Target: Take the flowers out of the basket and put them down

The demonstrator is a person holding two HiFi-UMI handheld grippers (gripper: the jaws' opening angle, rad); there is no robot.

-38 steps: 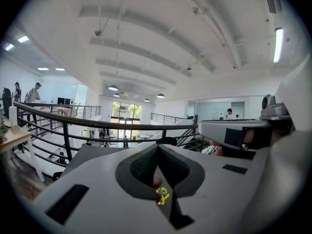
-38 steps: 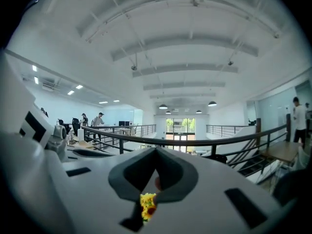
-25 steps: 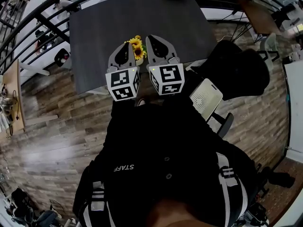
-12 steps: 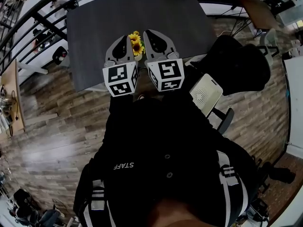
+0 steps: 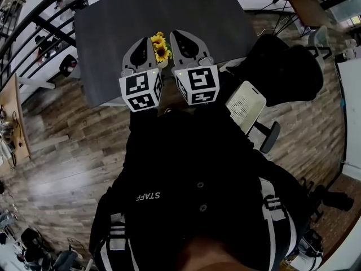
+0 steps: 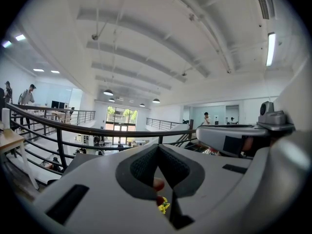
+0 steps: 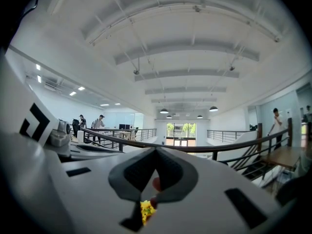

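Note:
A small bunch of yellow sunflowers stands near the front edge of the dark grey table, in the gap between my two grippers. No basket shows; the grippers cover what is under the blooms. My left gripper is just left of the flowers and my right gripper just right of them, side by side and pointing away from me. Each has its jaws closed together with nothing held. Yellow petals peek below the shut jaws in the left gripper view, and petals show likewise in the right gripper view.
A black railing runs behind and left of the table. At the right are a black chair and a white perforated seat. Wood-plank floor lies around me. Both gripper views look out level over an open hall.
The whole head view has shifted slightly. Both grippers keep their places on either side of the flowers, and their jaws look the same.

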